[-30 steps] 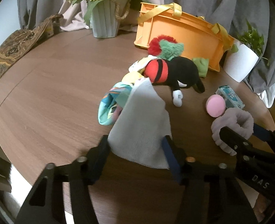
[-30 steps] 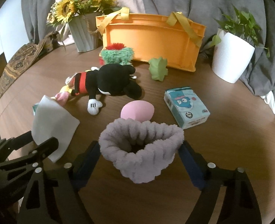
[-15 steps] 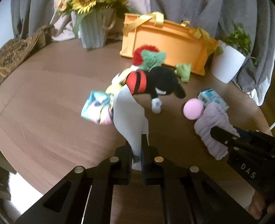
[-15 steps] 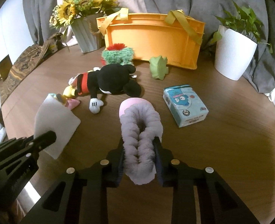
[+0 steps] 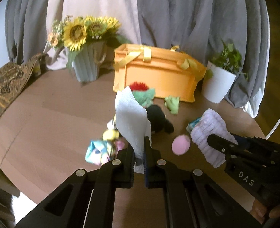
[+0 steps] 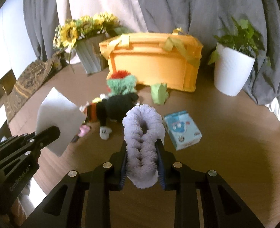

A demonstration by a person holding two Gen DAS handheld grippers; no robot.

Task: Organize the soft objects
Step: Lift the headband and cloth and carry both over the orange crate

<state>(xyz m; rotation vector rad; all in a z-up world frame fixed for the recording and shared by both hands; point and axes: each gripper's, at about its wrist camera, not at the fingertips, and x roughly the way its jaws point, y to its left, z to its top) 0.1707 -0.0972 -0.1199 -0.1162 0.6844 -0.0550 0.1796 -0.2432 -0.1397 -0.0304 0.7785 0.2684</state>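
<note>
My left gripper (image 5: 139,150) is shut on a white cloth (image 5: 132,119), which stands up from the jaws, lifted off the round wooden table (image 5: 44,117). My right gripper (image 6: 141,152) is shut on a fluffy lilac headband (image 6: 142,133), squeezed into a folded loop and raised above the table. On the table behind lie a black plush mouse (image 6: 115,107), a green-and-red plush (image 6: 122,82), a small green soft toy (image 6: 159,93), a pink sponge (image 5: 180,147) and a colourful fabric bundle (image 5: 100,152). An orange basket (image 6: 155,64) with yellow handles stands at the back.
A sunflower vase (image 5: 86,60) stands back left and a white potted plant (image 6: 233,70) back right. A blue tissue pack (image 6: 182,130) lies right of the headband. A patterned cloth (image 5: 5,83) drapes at the far left. Grey curtains hang behind the table.
Both grippers closed, the left on the white cloth and the right on the lilac headband, then rose, lifting both items off the table. The colourful bundle under the cloth is now uncovered.
</note>
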